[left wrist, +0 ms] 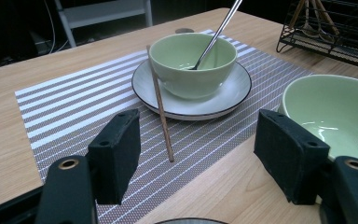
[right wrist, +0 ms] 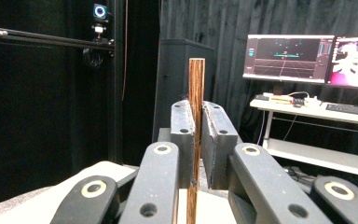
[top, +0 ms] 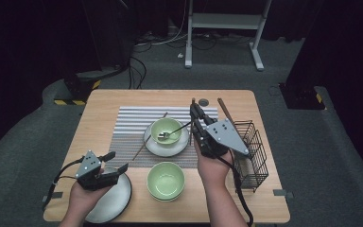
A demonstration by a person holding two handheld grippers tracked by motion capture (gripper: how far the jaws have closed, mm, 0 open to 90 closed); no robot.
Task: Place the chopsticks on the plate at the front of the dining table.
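Note:
My right gripper [top: 194,113] [right wrist: 196,121] is shut on a brown wooden chopstick [right wrist: 196,79], which stands upright between its pads. It hovers just right of a green bowl [top: 166,128] [left wrist: 193,60] that sits on a white plate [top: 153,144]. A metal spoon [left wrist: 214,35] leans in that bowl. A second chopstick [top: 144,146] [left wrist: 161,107] lies on the striped placemat [top: 132,123], resting against the plate's left rim. My left gripper [top: 113,163] [left wrist: 198,149] is open with nothing between its fingers, low over the table's front left.
Another green bowl [top: 166,180] [left wrist: 335,107] stands at the front middle. A dark-rimmed plate [top: 116,201] lies under my left hand. A black wire basket [top: 253,156] [left wrist: 331,28] with utensils stands at the right edge, and a brown stick [top: 224,111] slants beside it.

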